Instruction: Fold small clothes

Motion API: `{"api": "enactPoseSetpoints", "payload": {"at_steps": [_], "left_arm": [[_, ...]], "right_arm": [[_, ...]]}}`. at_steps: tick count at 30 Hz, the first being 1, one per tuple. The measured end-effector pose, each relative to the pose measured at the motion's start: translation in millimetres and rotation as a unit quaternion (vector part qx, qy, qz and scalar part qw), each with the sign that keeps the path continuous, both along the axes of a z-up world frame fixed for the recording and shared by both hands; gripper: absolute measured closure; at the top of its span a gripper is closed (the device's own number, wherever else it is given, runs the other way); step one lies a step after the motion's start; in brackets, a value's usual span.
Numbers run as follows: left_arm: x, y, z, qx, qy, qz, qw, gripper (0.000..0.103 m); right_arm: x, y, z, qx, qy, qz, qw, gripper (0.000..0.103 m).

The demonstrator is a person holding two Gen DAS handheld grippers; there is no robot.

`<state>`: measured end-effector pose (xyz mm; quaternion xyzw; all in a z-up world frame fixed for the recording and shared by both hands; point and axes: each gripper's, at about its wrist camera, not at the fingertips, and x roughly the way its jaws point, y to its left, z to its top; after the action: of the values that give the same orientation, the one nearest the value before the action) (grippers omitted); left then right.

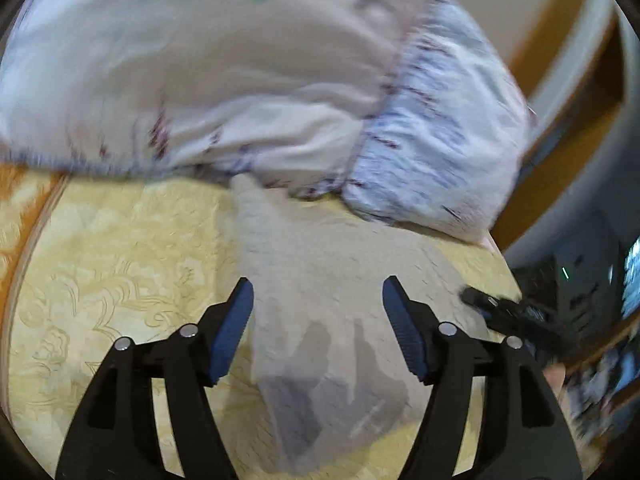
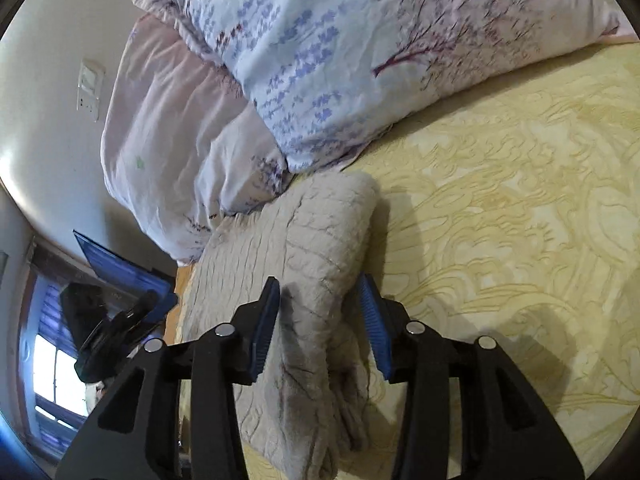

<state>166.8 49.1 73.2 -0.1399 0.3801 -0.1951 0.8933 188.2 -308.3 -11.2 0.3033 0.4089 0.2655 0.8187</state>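
Note:
A small beige-grey textured garment [image 1: 320,300] lies on the yellow patterned bedspread [image 1: 120,260], its far end reaching under the pillows. My left gripper [image 1: 318,304] is open, jaws wide, hovering over the garment with cloth between them. In the right wrist view the garment [image 2: 288,248] lies folded lengthwise. My right gripper [image 2: 320,304] is open and straddles a raised fold of it without pinching. The right gripper also shows at the right in the left wrist view [image 1: 504,312].
Floral white and lilac pillows [image 2: 360,60] and a pink one [image 2: 160,128] lie at the head of the bed. The bedspread [image 2: 520,220] stretches right. The bed's edge, a blue screen [image 2: 120,268] and a window [image 2: 52,372] are at left.

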Motion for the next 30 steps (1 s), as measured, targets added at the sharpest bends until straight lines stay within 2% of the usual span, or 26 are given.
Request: {"api": "enactPoseSetpoints", "payload": {"at_steps": [1,2,5,7,10,14,15,18,21,24,26,30], "left_arm": [[-6.1,-5.7,2.6,0.01,-0.007,-0.011,0.9999,0.033],[-11.6,-13.9,3.7,0.022,-0.012,-0.023,0.9994,0.033],[-19.7,-33.9,2.6,0.056,-0.02,-0.051,0.9969,0.032],[-21.9,-46.4,-2.8,0.089,-0.022,-0.054,0.9944,0.032],[-21.7,-53.5,-17.6,0.12,-0.012,-0.051,0.9913,0.031],[-21.1,-61.6,-30.9,0.151,-0.012,-0.045,0.9875,0.024],[-21.5,-63.2,-32.8,0.157,-0.013,-0.043,0.9865,0.021],[-26.8,-65.0,-32.9,0.17,-0.025,-0.035,0.9845,0.021],[-38.4,-56.1,-28.4,0.171,-0.03,-0.017,0.9847,0.021],[-48.1,-46.7,-27.4,0.195,-0.039,0.012,0.98,0.02],[-50.3,-40.8,-29.3,0.194,-0.033,0.022,0.9801,0.019],[-48.0,-32.5,-36.8,0.206,-0.013,0.043,0.9775,0.019]], "right_arm": [[0.7,5.6,-0.2,-0.002,-0.005,0.008,1.0,0.078],[-0.2,11.8,2.1,-0.008,-0.019,0.014,1.0,0.083],[-5.5,20.9,16.5,-0.057,-0.068,-0.016,0.996,0.093],[-2.1,18.9,17.1,-0.073,-0.068,-0.04,0.994,0.093],[7.4,15.7,-1.7,-0.091,-0.026,-0.051,0.994,0.093],[8.1,17.4,-4.9,-0.097,-0.02,-0.051,0.994,0.092],[7.8,18.4,-2.8,-0.104,-0.021,-0.05,0.993,0.087],[-7.2,23.5,12.8,-0.142,-0.047,-0.064,0.987,0.07],[-36.8,25.3,32.5,-0.17,-0.103,-0.073,0.977,0.066],[-62.6,33.1,44.1,-0.186,-0.143,-0.058,0.97,0.064],[-79.2,46.9,46.7,-0.209,-0.165,-0.038,0.963,0.064],[-88.9,72.0,39.6,-0.259,-0.171,-0.004,0.951,0.064]]}}
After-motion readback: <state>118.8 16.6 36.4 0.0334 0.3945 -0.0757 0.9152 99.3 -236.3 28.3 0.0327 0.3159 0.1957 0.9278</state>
